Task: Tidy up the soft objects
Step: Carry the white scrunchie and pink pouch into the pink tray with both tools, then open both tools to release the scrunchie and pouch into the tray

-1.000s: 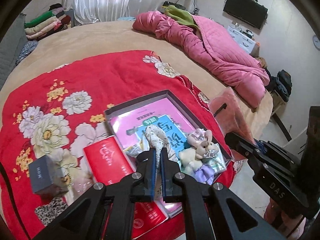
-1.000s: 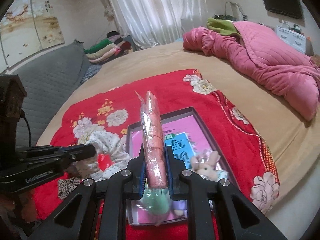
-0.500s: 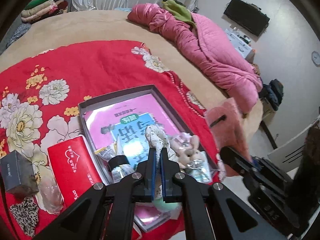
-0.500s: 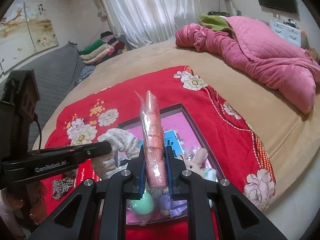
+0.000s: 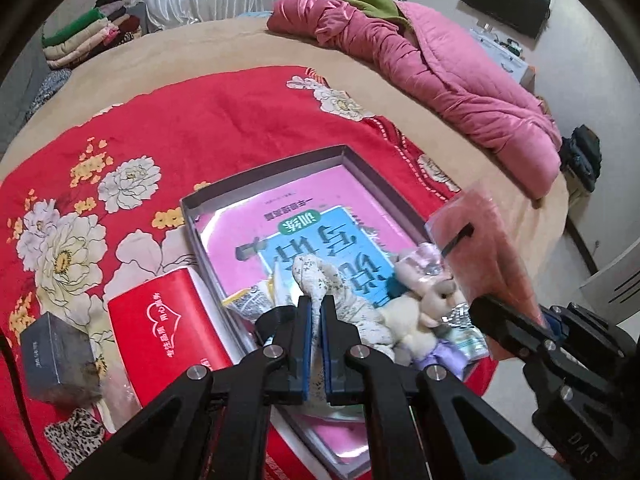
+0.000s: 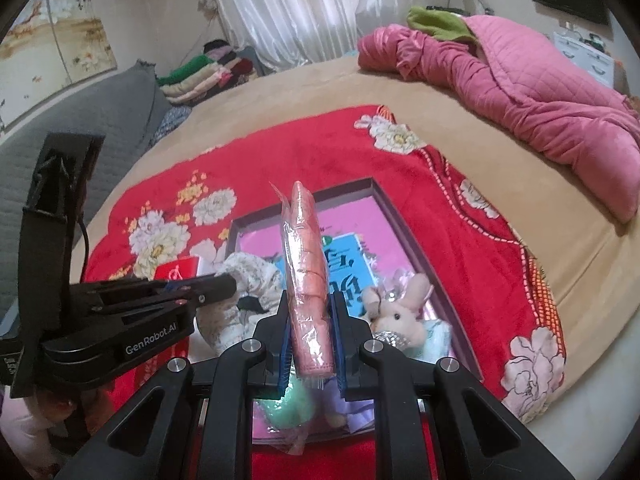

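Note:
A grey shallow box [image 5: 264, 172] with a pink-and-blue book inside lies on the red floral blanket [image 5: 208, 120]. My left gripper [image 5: 315, 316] is shut on a cream speckled cloth [image 5: 320, 280] over the box's near end. A plush bunny [image 5: 428, 304] lies in the box beside it. My right gripper [image 6: 311, 332] is shut on a pink wrapped cloth pack [image 6: 306, 264], held upright above the box [image 6: 404, 216]. The bunny [image 6: 400, 312] and a green soft ball [image 6: 286, 404] lie below it. The left gripper [image 6: 208, 282] with the speckled cloth [image 6: 248, 276] shows at left.
A red packet [image 5: 160, 320], a dark grey small box [image 5: 56, 356] and a leopard-print scrap [image 5: 76, 436] lie left of the box. A pink quilt [image 5: 440, 64] is bunched at the bed's far right. Folded clothes [image 5: 88, 36] are stacked at the back left.
Both grippers have kept their grip. The left gripper with the speckled cloth has shifted over the box's near end, close to the bunny. The right gripper has moved slightly nearer.

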